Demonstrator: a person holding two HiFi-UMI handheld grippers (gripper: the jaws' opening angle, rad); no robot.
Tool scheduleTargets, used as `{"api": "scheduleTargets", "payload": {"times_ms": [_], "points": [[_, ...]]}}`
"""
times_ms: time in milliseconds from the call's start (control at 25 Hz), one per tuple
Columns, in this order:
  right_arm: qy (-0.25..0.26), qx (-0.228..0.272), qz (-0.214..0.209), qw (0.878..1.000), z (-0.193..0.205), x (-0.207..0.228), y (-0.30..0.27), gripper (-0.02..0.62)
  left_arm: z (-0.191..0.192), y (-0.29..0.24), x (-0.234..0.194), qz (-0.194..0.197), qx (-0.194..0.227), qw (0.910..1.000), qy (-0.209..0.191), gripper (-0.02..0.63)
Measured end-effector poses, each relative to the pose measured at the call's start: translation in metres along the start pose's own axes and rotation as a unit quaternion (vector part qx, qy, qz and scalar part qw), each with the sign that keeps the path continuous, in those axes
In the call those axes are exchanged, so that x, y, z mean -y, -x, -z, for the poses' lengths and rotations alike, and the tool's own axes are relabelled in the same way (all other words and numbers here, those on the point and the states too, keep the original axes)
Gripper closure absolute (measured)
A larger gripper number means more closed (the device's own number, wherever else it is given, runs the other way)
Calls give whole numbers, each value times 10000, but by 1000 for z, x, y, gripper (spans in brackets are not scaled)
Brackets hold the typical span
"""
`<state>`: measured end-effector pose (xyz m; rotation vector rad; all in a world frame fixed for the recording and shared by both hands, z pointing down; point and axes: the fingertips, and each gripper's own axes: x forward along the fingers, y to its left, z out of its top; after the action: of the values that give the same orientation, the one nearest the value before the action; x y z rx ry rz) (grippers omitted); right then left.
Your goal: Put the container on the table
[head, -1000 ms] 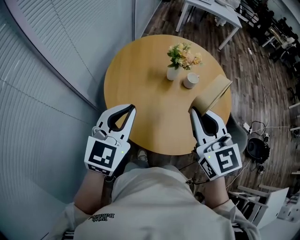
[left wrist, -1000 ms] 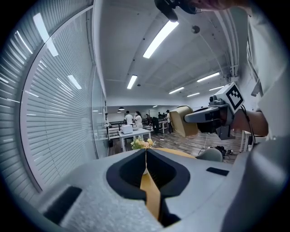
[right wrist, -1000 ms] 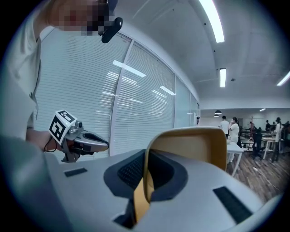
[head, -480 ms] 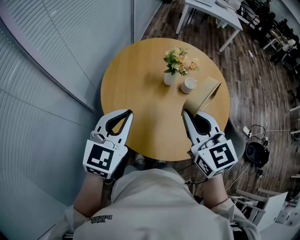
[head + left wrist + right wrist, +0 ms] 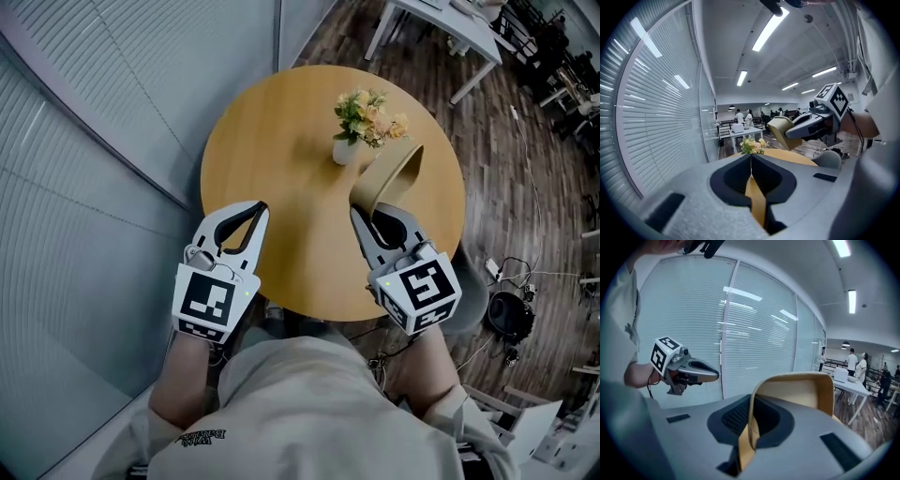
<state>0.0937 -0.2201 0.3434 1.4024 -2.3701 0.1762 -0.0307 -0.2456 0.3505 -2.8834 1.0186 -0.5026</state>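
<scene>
A tan, open-topped container (image 5: pixel 386 176) hangs tilted over the round wooden table (image 5: pixel 281 141), just in front of the flower vase (image 5: pixel 349 148). My right gripper (image 5: pixel 359 210) is shut on the container's rim; in the right gripper view the wall of the container (image 5: pixel 797 390) is pinched between the jaws. My left gripper (image 5: pixel 257 208) hovers over the table's near left edge, shut with nothing in it. In the left gripper view its tips (image 5: pixel 751 157) meet, and beyond them are the flowers (image 5: pixel 752 145) and the held container (image 5: pixel 780 132).
Window blinds (image 5: pixel 112 112) run close along the table's left side. A white desk (image 5: pixel 441 23) stands at the far right. A grey chair (image 5: pixel 473 281) and cables with a black object (image 5: pixel 511 314) lie on the wood floor to the right.
The right gripper has carried the container left and inward over the table, next to the vase; it now covers the white cup seen earlier. The left gripper has hardly moved.
</scene>
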Motion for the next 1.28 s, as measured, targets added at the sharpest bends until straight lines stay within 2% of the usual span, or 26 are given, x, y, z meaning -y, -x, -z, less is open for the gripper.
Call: {"api": "scheduleTargets", "payload": {"times_ms": [120,280,440,720,840,1000,1280], "points": [[218,-334,-238,9989,8,0,-22,566,8,-10,-6,-111,-66,9999,20,584],[444,-675,-527,9953,21,1,-50,566,13,-19,-18,-287,72,9994,189,584],[716,-1039,-897,9880,38,-14,-85,566,22,-21,-33,-381,-21,9988,302,584],[983,-1663,-1545,9689,79,-39,-136,566,56,-30,-54,-571,-239,9964,575,584],[1236,-1986,-1716,9570,105,-40,-157,566,81,-37,-58,-593,-469,9948,683,584],[1593,-2335,-1891,9404,140,-43,-178,566,111,-49,-60,-553,-801,9935,593,584],[1467,-2756,-2169,9249,191,-47,-215,566,162,-73,-63,-516,-1071,9903,723,584]]}}
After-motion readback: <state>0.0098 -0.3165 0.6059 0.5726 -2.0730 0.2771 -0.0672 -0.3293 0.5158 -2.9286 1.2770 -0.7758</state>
